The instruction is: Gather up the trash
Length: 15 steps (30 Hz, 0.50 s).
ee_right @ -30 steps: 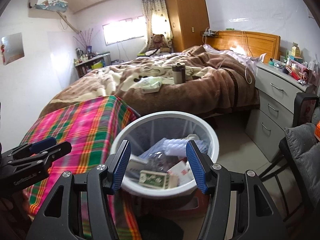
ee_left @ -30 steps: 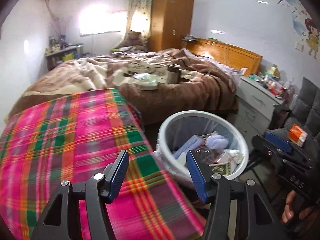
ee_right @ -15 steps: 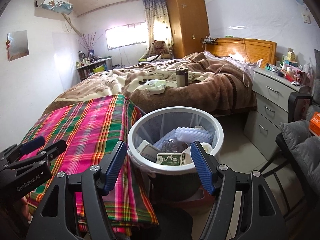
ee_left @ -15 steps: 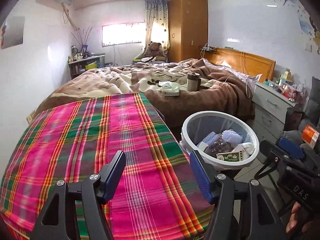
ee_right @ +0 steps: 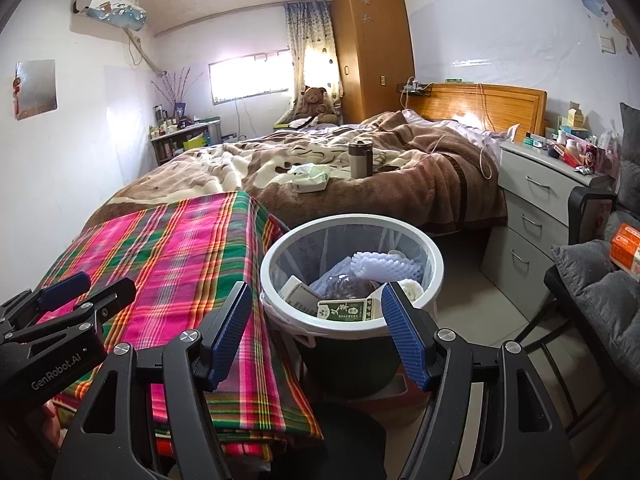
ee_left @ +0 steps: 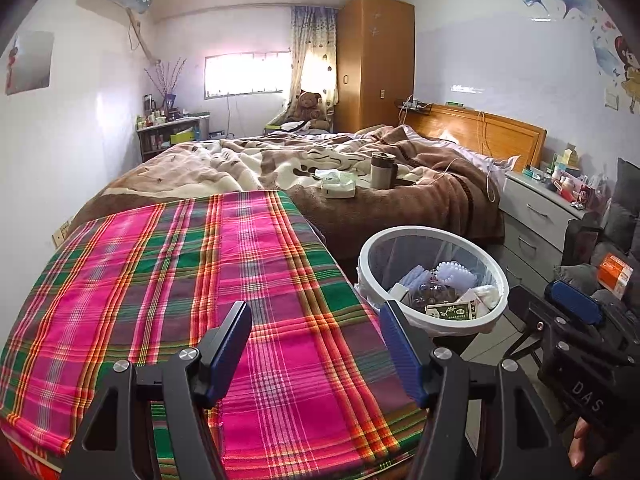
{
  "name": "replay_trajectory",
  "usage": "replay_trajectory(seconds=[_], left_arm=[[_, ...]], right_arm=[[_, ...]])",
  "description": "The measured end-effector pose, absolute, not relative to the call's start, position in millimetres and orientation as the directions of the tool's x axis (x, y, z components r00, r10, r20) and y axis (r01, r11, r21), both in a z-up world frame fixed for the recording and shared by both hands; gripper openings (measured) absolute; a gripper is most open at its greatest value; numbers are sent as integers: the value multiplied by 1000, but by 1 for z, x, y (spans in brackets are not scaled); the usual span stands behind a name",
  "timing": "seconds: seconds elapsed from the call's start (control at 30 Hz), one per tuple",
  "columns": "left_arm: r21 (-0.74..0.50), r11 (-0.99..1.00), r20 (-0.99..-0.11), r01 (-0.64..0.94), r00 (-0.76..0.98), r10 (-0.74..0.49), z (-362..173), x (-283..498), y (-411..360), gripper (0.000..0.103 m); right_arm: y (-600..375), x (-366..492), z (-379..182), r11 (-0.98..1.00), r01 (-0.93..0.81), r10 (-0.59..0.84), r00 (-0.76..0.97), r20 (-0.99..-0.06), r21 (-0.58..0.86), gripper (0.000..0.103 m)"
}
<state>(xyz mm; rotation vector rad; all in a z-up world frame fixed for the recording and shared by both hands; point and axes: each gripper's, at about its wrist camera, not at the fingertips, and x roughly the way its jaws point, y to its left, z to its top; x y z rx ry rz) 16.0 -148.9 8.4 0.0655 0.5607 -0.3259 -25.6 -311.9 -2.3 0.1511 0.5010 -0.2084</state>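
A white-rimmed trash bin (ee_left: pixel 432 233) (ee_right: pixel 352 222) with a clear liner stands on the floor beside a table under a pink-and-green plaid cloth (ee_left: pixel 160 280) (ee_right: pixel 180 248). Inside the bin lie a green-and-white carton (ee_right: pixel 346 310) (ee_left: pixel 450 312), a white foam net (ee_right: pixel 384 266) and crumpled plastic. My left gripper (ee_left: pixel 314 320) is open over the plaid cloth, with nothing between its blue pads. My right gripper (ee_right: pixel 316 300) is open just in front of the bin's near rim, also empty. Each gripper shows at the edge of the other's view.
Behind the bin is a bed with a brown blanket (ee_right: pixel 400 184), where a tissue pack (ee_right: pixel 310 178) and a metal flask (ee_right: pixel 359 160) sit. At the right are a grey dresser (ee_right: pixel 536 196) and a chair with a grey cushion (ee_right: pixel 600 288) and an orange box (ee_right: pixel 626 246).
Both grippers have drawn back from the bin, so it looks smaller and farther off. Both pairs of jaws stand a little wider. The left view now takes in more of the plaid cloth.
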Motion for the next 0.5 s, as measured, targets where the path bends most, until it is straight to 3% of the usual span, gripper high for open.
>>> replay_trajectory(seconds=[0.5], left_arm=[[-26,949,-526,315,803,-281,12,12,-149,66]], right_arm=[[-311,-26,-3,967,236,-162,858,-488,94,69]])
